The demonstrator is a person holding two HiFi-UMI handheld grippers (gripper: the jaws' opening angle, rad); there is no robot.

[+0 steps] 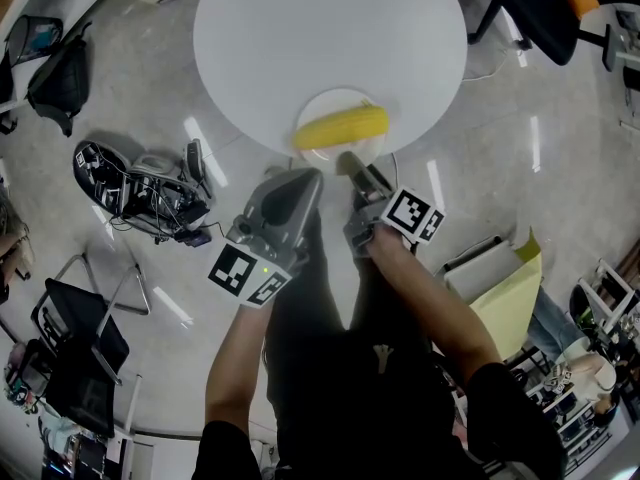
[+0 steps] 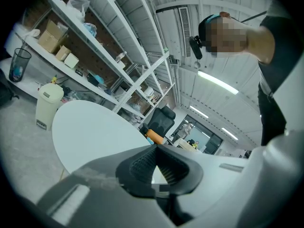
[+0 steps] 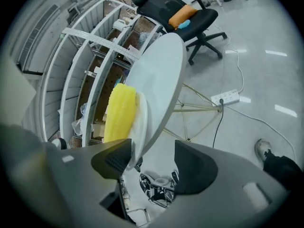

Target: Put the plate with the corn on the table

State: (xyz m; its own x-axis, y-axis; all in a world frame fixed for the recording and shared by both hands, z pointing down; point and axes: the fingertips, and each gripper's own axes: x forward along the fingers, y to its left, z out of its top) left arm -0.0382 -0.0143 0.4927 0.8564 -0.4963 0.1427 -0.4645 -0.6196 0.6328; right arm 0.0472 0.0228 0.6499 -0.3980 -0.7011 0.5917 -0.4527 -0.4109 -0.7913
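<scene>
On the near edge of the round white table (image 1: 300,28) sits the white plate (image 1: 330,101), with the yellow corn (image 1: 340,126) lying across it. The right gripper (image 3: 152,158) is just at the plate's near rim with its jaws spread wide. The rim sits between them, right beside one pad, and the other pad is clear of it, so nothing is clamped. The left gripper (image 2: 159,167) hangs just left of the right one, near the table edge. Its jaws are closed together and empty. Both are hand-held over the grey floor (image 1: 180,268).
</scene>
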